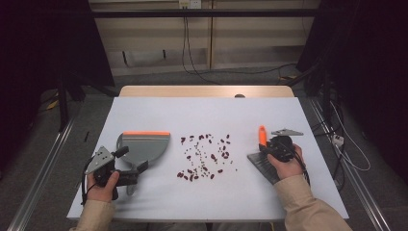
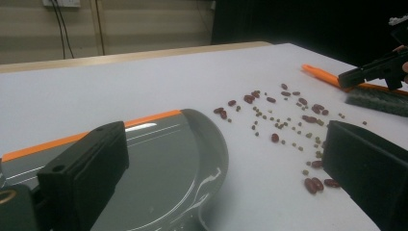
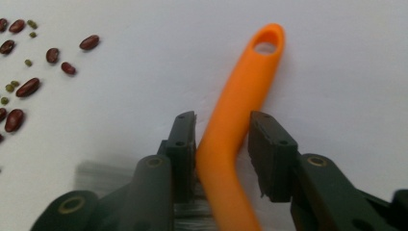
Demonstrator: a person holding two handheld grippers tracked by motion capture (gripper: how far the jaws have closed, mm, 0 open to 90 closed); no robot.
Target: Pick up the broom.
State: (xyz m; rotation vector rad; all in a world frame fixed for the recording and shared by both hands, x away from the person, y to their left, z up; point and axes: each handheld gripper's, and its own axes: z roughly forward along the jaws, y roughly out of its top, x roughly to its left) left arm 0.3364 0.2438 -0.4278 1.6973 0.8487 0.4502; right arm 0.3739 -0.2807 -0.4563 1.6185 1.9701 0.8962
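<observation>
Nearest the front edge of the table [image 1: 144, 202] are the two hands. The left gripper [image 1: 136, 172] sits near the front-left corner with its jaws spread wide and nothing pinched between them, right over the handle end of the grey dustpan [image 1: 144, 147]. In the left gripper view the dustpan [image 2: 168, 163] lies flat with its orange lip toward the far edge. Over by the right edge, the right gripper [image 1: 267, 146] has its jaws drawn in around the orange handle [image 3: 235, 130] of the little hand brush [image 1: 263, 161]. One pad looks pressed against the handle; the other shows a sliver of gap, so I'd call it closed on the handle but barely snug. The brush lies on the table with its grey bristles toward the front edge and its handle pointing to the far edge. I'd guess it's light, with stiff, smooth plastic that could twist or slip in the pads, so grabbing at the bend of the handle near the bristle block seems smart for control. Farther in, mid-table between pan and brush, there's a loose scatter of red kidney beans [image 1: 207, 156] mixed with tiny green ones [image 2: 284, 130]. They're small, hard and rolly, so they'll skitter if swept too fast. The rest of the white top back to the far edge is bare.
</observation>
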